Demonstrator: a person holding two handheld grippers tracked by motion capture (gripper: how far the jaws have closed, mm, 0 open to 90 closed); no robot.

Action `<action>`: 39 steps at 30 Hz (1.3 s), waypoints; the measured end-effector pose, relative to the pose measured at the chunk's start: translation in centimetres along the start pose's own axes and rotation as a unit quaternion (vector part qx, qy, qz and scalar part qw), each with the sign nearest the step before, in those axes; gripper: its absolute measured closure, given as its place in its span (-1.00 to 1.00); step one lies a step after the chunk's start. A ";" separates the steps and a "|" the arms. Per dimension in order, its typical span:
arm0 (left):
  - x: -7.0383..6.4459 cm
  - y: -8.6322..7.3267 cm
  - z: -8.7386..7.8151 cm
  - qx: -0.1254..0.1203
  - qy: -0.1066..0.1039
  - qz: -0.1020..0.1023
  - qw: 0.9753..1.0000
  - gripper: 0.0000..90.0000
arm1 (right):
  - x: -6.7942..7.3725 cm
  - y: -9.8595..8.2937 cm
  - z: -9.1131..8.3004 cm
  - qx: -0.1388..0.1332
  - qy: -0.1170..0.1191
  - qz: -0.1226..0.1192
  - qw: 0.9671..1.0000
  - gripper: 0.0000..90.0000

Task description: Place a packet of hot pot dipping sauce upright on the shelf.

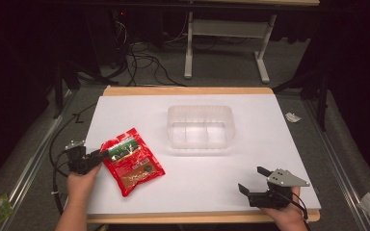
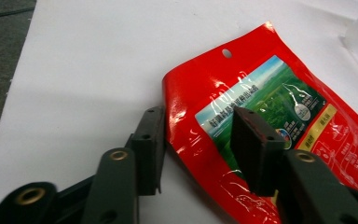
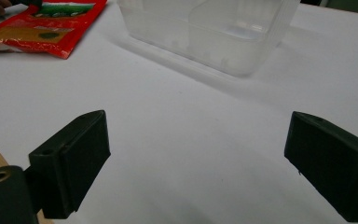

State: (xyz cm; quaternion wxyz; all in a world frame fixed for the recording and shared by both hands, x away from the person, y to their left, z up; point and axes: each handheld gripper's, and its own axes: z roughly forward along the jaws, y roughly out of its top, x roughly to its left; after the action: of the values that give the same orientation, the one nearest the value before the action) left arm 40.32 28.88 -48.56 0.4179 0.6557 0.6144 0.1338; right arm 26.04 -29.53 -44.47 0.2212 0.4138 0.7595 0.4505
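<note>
High view showed the left gripper (image 1: 101, 154), jaws partly open around the red packet's (image 1: 132, 161) near-left edge, needing a deeper, firmer bite before lifting.

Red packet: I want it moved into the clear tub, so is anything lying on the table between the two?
Nothing visible: bare white table lies between the red packet and the clear tub. The left tongs straddle the packet's edge.
</note>
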 end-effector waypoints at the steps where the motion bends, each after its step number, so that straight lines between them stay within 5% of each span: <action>1: 0.0 0.0 0.0 0.001 0.002 -0.004 1.000 0.34 | 0.0 0.0 0.0 0.001 -0.001 0.004 1.000 -0.84; 4: 0.2 0.0 0.0 0.002 -0.003 -0.010 1.000 0.49 | -0.2 -0.1 0.1 0.003 -0.002 0.009 1.000 -0.83; 13: -0.4 -0.2 -0.2 -0.001 -0.013 0.025 1.000 0.97 | -0.5 -0.3 0.0 0.002 -0.002 0.018 1.000 -0.79; 25: -1.5 -0.8 -1.0 -0.041 0.002 0.072 0.997 1.00 | -0.6 -0.2 -0.1 -0.003 -0.014 0.023 1.000 -0.81; 32: -1.7 -1.2 -2.0 -0.066 0.000 0.059 0.996 1.00 | -0.5 -0.2 -0.1 0.000 -0.016 0.018 1.000 -0.81; 36: -2.2 -1.2 -2.9 -0.090 0.000 0.058 0.994 1.00 | -0.5 -0.2 -0.2 -0.001 -0.016 0.016 1.000 -0.80; 39: -3.2 -1.3 -4.0 -0.116 0.002 0.074 0.991 1.00 | -0.5 -0.2 -0.4 -0.002 -0.016 0.016 1.000 -0.80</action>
State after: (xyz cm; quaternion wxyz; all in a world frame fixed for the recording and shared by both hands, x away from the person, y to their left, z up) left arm 36.02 27.34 -45.94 0.4788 0.6467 0.5450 0.2357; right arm 25.95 -30.22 -44.50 0.2270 0.4327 0.7482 0.4488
